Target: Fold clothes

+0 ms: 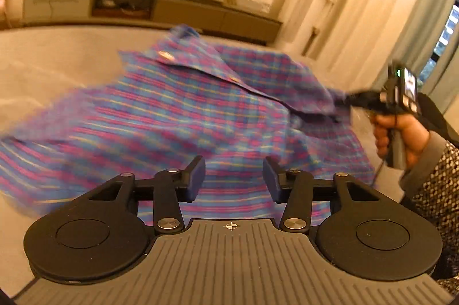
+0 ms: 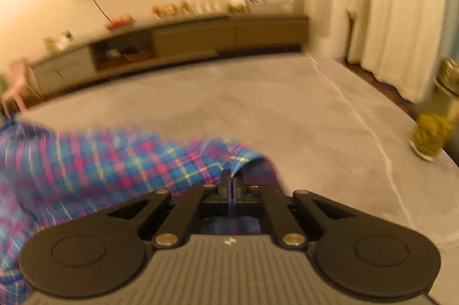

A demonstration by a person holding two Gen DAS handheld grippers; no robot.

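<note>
A blue, pink and yellow plaid shirt (image 1: 172, 115) with snap buttons lies rumpled on a grey surface (image 1: 57, 61). My left gripper (image 1: 233, 178) is open and empty, low over the shirt's near part. My right gripper (image 2: 231, 183) is shut on an edge of the plaid shirt (image 2: 114, 164), which trails off to the left. In the left wrist view the right gripper (image 1: 344, 99) shows at the right, pinching the shirt's raised right edge. Both views are blurred.
The grey surface (image 2: 287, 110) stretches ahead, with a seam line on its right side. A long low cabinet (image 1: 160, 6) with small items stands along the far wall. Curtains (image 2: 387, 18) hang at the right. A yellowish object (image 2: 429, 137) sits at the surface's right edge.
</note>
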